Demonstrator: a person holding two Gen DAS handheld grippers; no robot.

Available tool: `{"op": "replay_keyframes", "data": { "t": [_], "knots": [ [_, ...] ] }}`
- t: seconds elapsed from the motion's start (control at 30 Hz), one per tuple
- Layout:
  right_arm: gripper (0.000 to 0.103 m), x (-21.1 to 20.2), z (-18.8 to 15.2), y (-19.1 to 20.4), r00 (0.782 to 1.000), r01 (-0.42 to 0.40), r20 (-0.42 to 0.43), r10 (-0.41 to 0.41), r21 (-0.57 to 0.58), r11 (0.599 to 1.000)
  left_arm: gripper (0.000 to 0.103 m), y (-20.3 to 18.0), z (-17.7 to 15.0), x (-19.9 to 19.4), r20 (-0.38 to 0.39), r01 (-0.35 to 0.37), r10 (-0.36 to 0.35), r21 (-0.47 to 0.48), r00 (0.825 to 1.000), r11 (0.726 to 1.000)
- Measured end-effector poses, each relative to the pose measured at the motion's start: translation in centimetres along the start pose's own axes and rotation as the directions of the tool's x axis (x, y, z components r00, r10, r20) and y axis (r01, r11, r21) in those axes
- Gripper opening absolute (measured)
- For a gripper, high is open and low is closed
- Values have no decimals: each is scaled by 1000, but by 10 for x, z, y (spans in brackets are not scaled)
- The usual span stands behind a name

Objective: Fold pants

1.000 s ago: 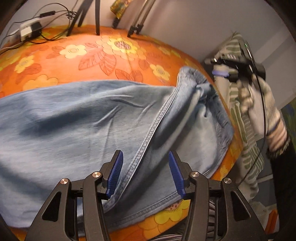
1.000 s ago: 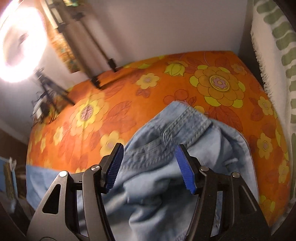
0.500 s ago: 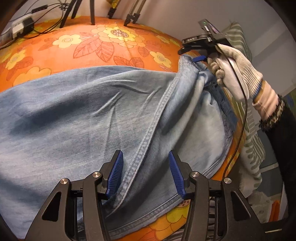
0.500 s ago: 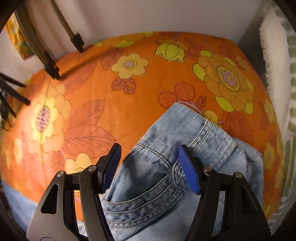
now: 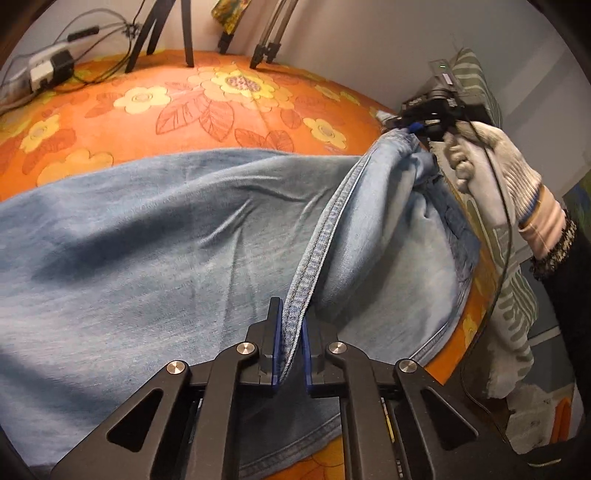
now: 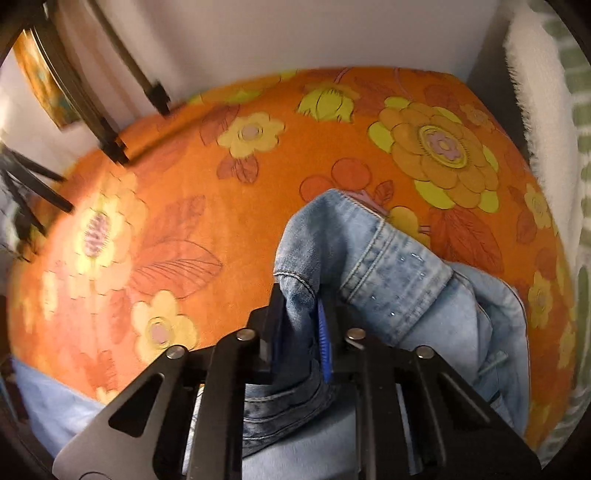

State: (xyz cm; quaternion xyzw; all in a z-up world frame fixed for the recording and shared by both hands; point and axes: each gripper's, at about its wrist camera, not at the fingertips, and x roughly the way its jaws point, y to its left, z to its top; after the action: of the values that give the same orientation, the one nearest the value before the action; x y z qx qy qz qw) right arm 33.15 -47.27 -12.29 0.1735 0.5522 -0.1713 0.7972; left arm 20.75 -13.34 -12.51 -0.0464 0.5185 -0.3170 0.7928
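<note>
Both sets of jaws, spread wide a second ago, have just been closing, and we are now seeing each one pinching denim. We are watching the left hand-held gripper [image 5: 291, 354] clamping the thick, double-stitched side seam of the pants [image 5: 147, 258], which is rising as a taut ridge from its blue pads toward the far end. We are seeing the right hand-held gripper [image 6: 301, 332], held in a knitted white glove [image 5: 491, 162], biting a bunched fold at the waistband, where a belt loop and heavy stitching are showing. Pale, faded and softly creased, the pants are lying spread across the tabletop [image 5: 221, 110], which is wearing an orange cloth printed with yellow flowers and rust leaves. Black tripod legs [image 5: 186, 33] are standing at its far edge.
</note>
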Motion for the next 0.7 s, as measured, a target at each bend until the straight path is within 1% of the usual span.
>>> {"op": "replay_keyframes", "data": {
  "t": [0.07,0.13,0.27,0.33,0.37,0.4,0.47,0.5,0.53,0.6,0.67,0.7],
  "knots": [
    [15,-25,-8,-10,997,-43,62,43,11,999,7,-5,-2,-5,10,-12,11,26,1000,1000],
    [15,-51,-18,-20,989,-90,120,86,23,996,7,-9,-5,-9,15,-12,12,38,1000,999],
    [15,-105,-47,-46,962,-142,238,131,29,989,7,-16,-10,-15,24,-16,14,59,1000,998],
    [15,-130,-71,-65,942,-184,292,163,47,982,7,-17,-14,-18,23,-17,16,68,1000,998],
    [15,-137,-81,-72,936,-196,306,171,55,979,7,-18,-17,-18,20,-20,18,72,1000,997],
    [15,-145,-98,-84,929,-213,323,180,68,975,7,-19,-20,-18,15,-20,19,74,1000,997],
    [15,-150,-121,-102,919,-247,339,202,94,965,7,-19,-24,-16,3,-24,23,76,1000,997],
    [15,-149,-137,-115,918,-258,340,206,113,960,7,-19,-26,-15,-4,-23,24,76,1000,997],
    [15,-147,-148,-122,919,-261,334,208,120,958,7,-19,-28,-14,-11,-25,26,75,1000,997],
    [21,-134,-170,-141,930,-270,296,218,146,952,6,-20,-32,-12,-26,-27,28,73,999,997],
    [36,-122,-187,-161,935,-299,257,243,208,931,6,-21,-37,-13,-33,-32,34,77,999,997],
    [43,-114,-199,-178,933,-331,236,272,266,905,6,-23,-40,-15,-37,-35,39,82,999,996]
  ]
}}
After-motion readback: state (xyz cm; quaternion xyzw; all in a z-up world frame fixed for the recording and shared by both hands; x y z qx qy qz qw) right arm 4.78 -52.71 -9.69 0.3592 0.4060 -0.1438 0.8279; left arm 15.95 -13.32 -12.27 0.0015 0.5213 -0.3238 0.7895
